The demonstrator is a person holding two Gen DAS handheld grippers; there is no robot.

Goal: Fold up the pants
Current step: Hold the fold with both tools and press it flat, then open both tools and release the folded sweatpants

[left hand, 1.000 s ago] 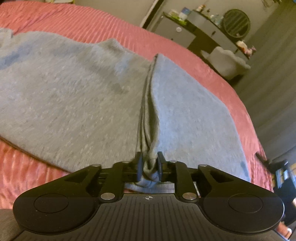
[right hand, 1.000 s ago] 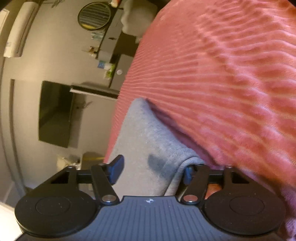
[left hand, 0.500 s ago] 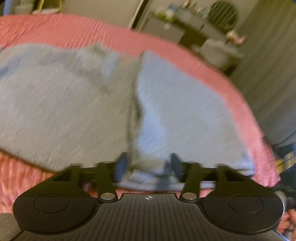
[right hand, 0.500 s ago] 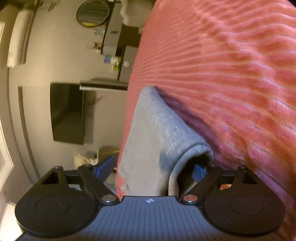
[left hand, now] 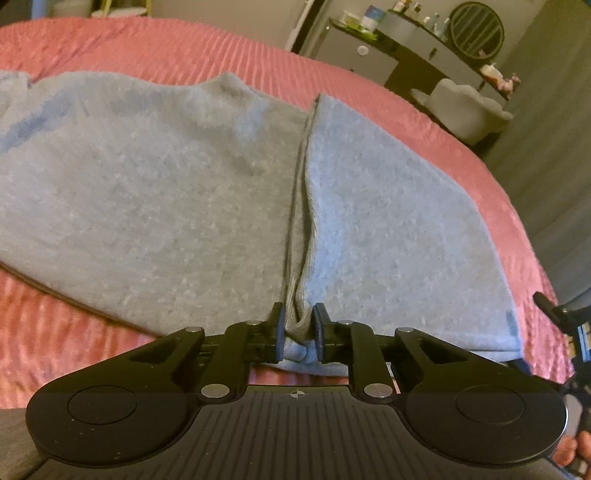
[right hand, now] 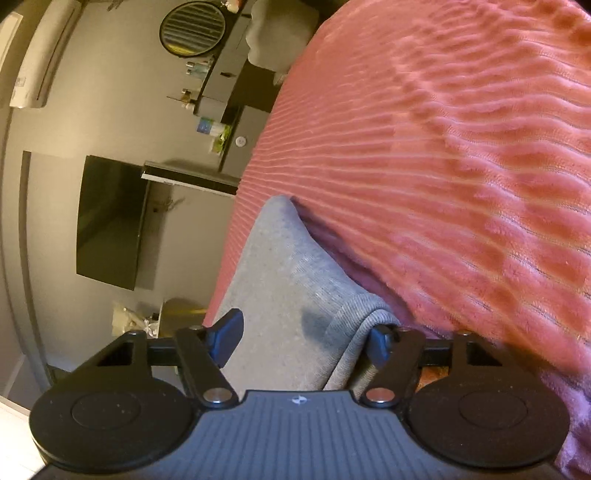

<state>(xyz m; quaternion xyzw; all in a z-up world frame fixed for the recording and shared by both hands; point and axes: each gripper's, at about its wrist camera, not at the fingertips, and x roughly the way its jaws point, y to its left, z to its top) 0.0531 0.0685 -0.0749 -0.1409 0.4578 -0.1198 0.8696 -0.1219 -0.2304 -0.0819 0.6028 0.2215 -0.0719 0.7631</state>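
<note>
Grey knit pants (left hand: 155, 199) lie spread on a pink bedspread (left hand: 184, 48), with a long fold line running up the middle. My left gripper (left hand: 298, 332) is shut on a bunched edge of the pants at the near end of that fold. In the right wrist view, my right gripper (right hand: 306, 341) is open, its jaws wide on either side of a ribbed cuff of the pants (right hand: 291, 295) that hangs over the bed's edge. The cuff's folded edge touches the right finger (right hand: 380, 343).
A dark dresser with bottles and a round mirror (left hand: 476, 27) stands beyond the bed, with a pale chair (left hand: 465, 107) beside it. A wall television (right hand: 110, 221) and a dark stand (left hand: 565, 321) at the bed's right edge also show.
My left gripper opened briefly half a second ago and has shut again on the pants' edge. My right gripper stays open around the cuff, with only a small shift in angle.
</note>
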